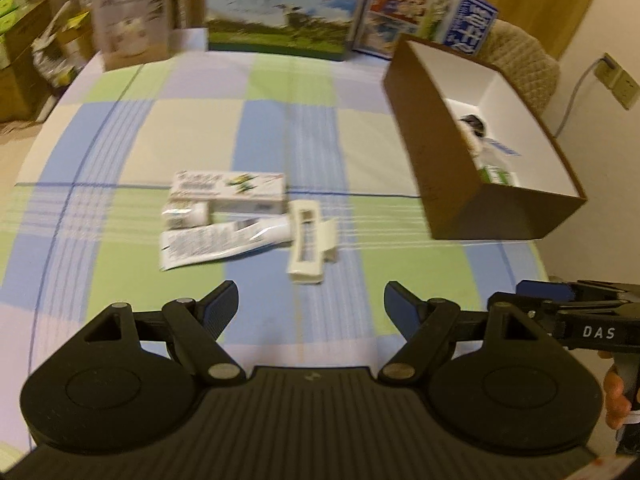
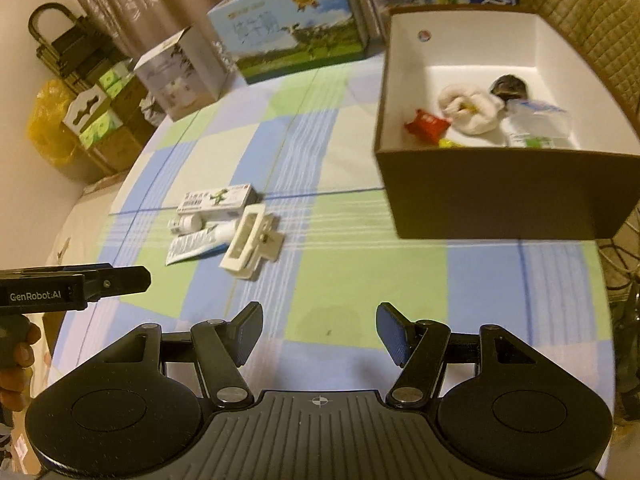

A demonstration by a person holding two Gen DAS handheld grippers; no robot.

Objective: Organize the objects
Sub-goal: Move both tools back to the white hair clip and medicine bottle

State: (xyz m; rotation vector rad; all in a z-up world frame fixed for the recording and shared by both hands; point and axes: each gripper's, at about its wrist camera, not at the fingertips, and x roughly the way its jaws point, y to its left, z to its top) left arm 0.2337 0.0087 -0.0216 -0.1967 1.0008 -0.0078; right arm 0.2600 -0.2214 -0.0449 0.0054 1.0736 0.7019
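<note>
A cream plastic clip [image 1: 308, 242] lies mid-worktop [image 1: 256, 120] touching a white tube [image 1: 224, 240], beside a long green-printed carton [image 1: 228, 190]. The brown box [image 2: 500, 196], white inside, sits near the right edge. Both the left gripper [image 1: 310, 306] and right gripper [image 2: 318, 330] stand apart, empty.

"DAS" marks the right gripper [image 1: 600, 312]; "GenRobot.AI" marks the left gripper [image 2: 76, 284], both near the brown box [image 2: 500, 196].
</note>
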